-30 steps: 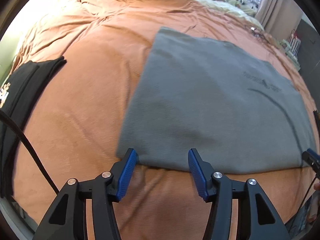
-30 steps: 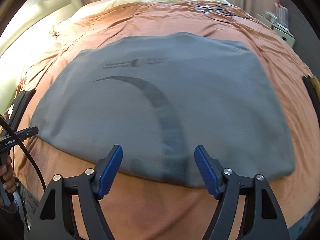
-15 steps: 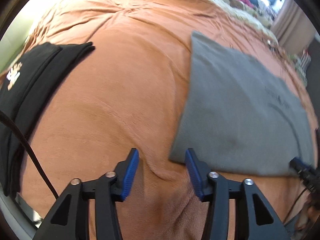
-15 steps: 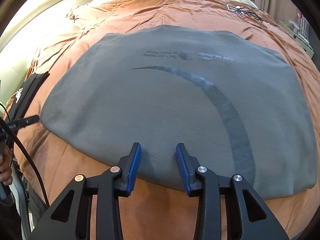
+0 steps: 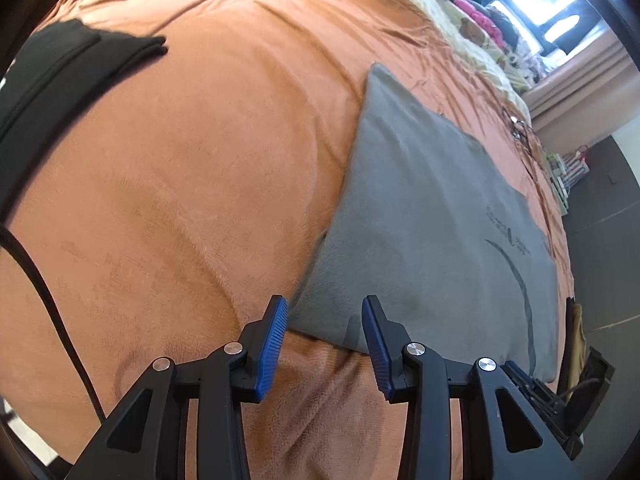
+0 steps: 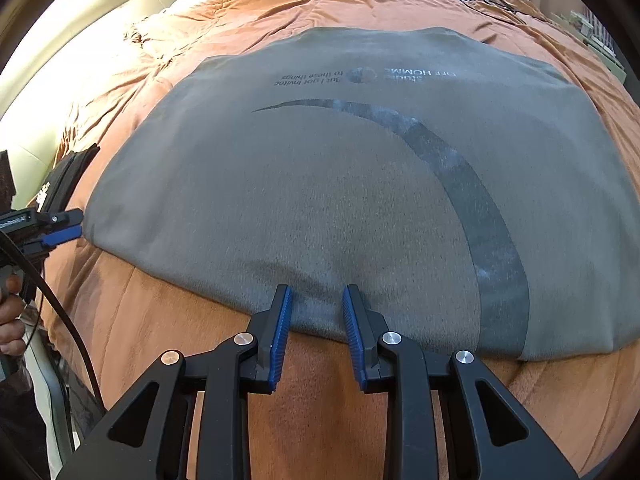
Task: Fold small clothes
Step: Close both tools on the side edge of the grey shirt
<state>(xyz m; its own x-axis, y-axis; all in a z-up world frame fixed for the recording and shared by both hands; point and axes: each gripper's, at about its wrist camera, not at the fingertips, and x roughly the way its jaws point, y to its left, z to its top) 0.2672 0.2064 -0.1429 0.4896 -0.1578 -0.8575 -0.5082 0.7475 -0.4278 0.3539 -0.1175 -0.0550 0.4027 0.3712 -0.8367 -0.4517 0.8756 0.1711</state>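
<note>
My left gripper (image 5: 324, 342) has its blue pads (image 5: 274, 344) apart, and they have just been closing; the near left corner of the grey shirt (image 5: 432, 216) lies between them, but the pads do not press on it yet, with a gap showing on both sides. My right gripper (image 6: 316, 328) stands narrower, its pads (image 6: 280, 330) also just closing, straddling the shirt's near edge around the middle; cloth sits in the slot between them, though I see no bunching and daylight remains on each side, so it is not clamped. The shirt (image 6: 340, 184) lies flat and folded into a broad rectangle on the orange blanket (image 5: 192, 168), its near hem running along my fingertips, a dark curved stripe (image 6: 472, 192) sweeping over its right half and a line of small print (image 6: 360, 76) near its far edge. From the right view my left gripper (image 6: 60, 224) shows at the shirt's left corner, with a hand (image 6: 10, 312) below it and a black cable (image 6: 60, 316) hanging down. Left of the shirt, well apart from it, a folded black garment (image 5: 48, 92) lies on the blanket. At the far end a pale cover and a heap of bright clothes (image 5: 480, 20) sit below a window.
</note>
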